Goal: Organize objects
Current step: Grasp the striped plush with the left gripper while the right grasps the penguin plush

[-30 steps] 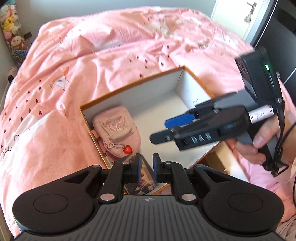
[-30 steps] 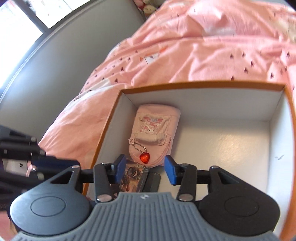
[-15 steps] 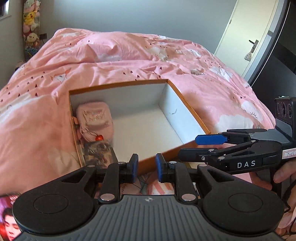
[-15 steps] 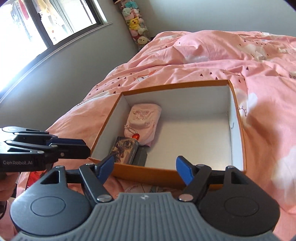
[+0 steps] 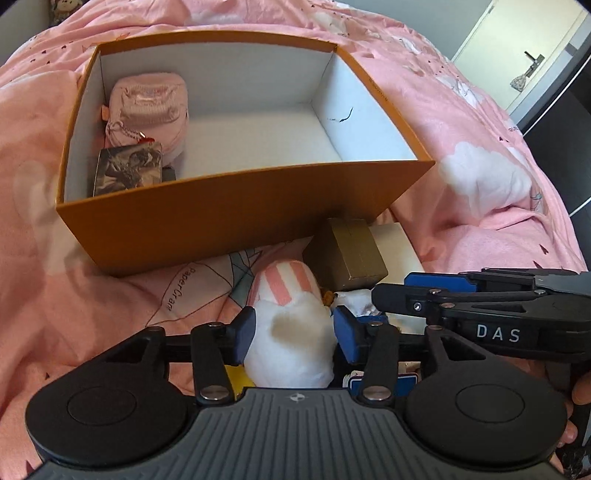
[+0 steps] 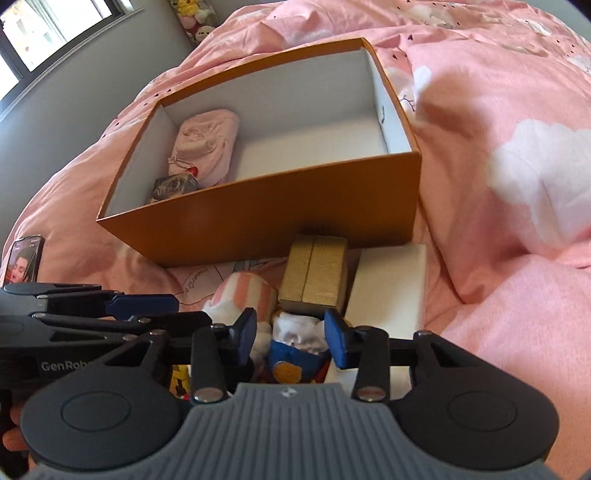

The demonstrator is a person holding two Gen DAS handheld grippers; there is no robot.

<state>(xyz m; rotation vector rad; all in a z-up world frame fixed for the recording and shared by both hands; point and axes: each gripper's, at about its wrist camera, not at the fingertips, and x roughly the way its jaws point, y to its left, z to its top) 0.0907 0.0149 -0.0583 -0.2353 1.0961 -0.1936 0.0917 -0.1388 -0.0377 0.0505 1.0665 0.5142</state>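
My left gripper [image 5: 290,334] straddles the plush [image 5: 291,343], jaws apart, ready to grab. My right gripper [image 6: 290,334] is open over the blue toy [image 6: 295,360], both bound for the box [image 5: 236,221].

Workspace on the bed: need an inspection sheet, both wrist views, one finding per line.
Surface: pink duvet, rumpled.
Job's things: orange box open; pink pouch and picture card inside along its left wall.
Clutter: white plush with pink stripes, gold box, white slab and blue-clad toy in front of the box.
Grippers: left tongs open astride the plush; right tongs open over the blue-clad toy.
Cables: nothing seen.
Surroundings: phone, window, door.
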